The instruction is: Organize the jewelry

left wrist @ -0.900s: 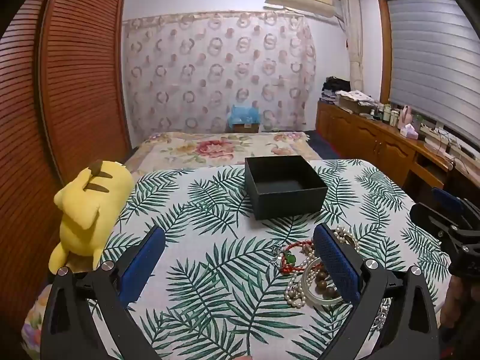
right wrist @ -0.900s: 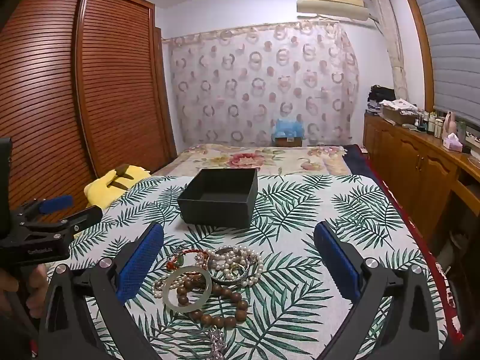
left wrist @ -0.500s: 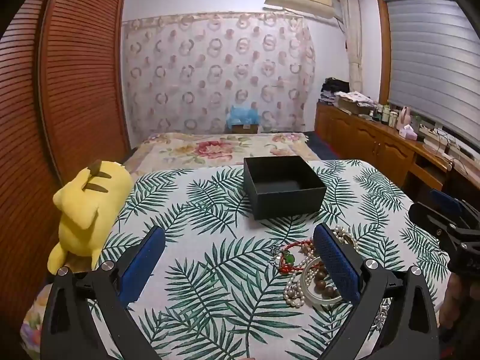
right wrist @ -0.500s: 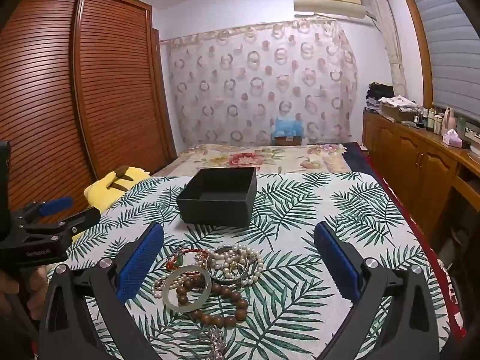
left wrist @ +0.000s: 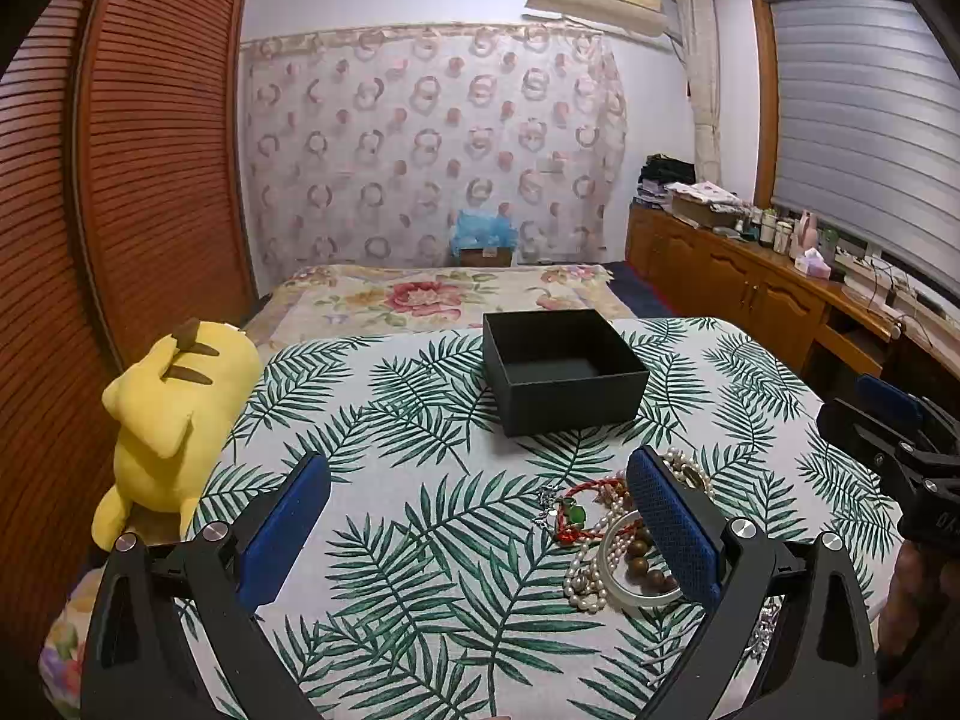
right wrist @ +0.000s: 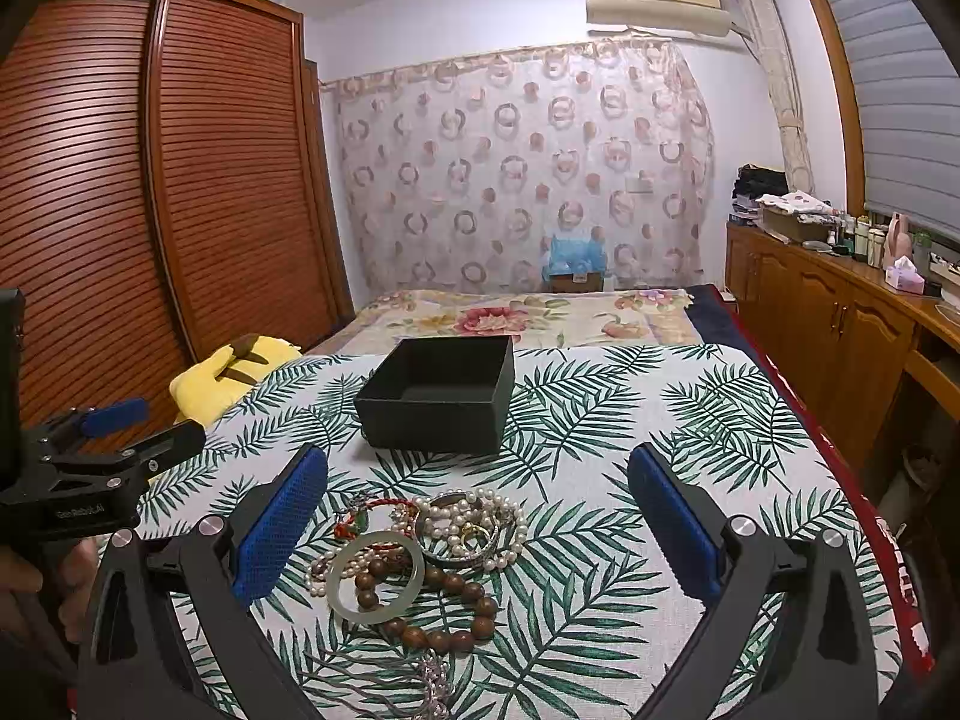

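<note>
A pile of jewelry lies on the palm-leaf cloth (right wrist: 600, 420): a pale jade bangle (right wrist: 378, 538), a brown wooden bead bracelet (right wrist: 462, 639), pearl strands (right wrist: 516, 531) and a red cord bracelet (right wrist: 384, 504). Behind the pile stands an empty black box (right wrist: 438, 396), open at the top. My right gripper (right wrist: 480, 516) hovers open just in front of the pile, which sits toward its left finger. My left gripper (left wrist: 480, 516) is open too, with the pile (left wrist: 585, 576) beside and partly behind its right finger. The box (left wrist: 564, 372) stands ahead of it. Neither gripper holds anything.
A yellow plush toy (left wrist: 174, 414) lies at the cloth's left edge. A louvred wooden wardrobe (right wrist: 180, 180) runs along the left, a wooden sideboard (right wrist: 840, 324) with bottles along the right. A flowered bedspread (right wrist: 510, 318) stretches beyond the box. A hand (right wrist: 24, 588) holds the left gripper (right wrist: 153, 420).
</note>
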Demonstrator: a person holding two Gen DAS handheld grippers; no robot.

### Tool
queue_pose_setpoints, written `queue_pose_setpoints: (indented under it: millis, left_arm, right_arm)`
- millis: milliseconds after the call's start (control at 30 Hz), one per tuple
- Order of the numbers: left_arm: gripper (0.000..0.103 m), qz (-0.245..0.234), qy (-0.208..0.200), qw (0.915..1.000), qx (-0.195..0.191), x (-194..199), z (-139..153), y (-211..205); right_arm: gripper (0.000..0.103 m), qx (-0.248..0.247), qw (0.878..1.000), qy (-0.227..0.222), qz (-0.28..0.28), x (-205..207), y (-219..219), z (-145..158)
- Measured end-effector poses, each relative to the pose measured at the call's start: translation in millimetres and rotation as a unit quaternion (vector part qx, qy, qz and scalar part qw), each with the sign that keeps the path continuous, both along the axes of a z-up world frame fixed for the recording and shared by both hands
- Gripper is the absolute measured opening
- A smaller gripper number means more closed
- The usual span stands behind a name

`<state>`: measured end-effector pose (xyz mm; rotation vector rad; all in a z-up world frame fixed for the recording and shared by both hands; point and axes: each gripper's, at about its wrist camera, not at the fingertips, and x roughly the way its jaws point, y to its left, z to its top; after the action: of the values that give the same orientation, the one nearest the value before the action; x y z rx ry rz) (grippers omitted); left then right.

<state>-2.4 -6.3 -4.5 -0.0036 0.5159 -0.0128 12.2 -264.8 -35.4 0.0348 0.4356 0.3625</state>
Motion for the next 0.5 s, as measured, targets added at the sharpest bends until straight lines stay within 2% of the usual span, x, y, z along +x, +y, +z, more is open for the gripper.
queue_pose_setpoints:
  millis: [500]
  left_arm:
    - [0.095,0.000,-0.003,1.0000,-0.001,0.3,1.3,-1.0]
  right_arm:
    - [0.101,0.001,1.000,-0.002,0.000,-0.6,-1.6,-0.9]
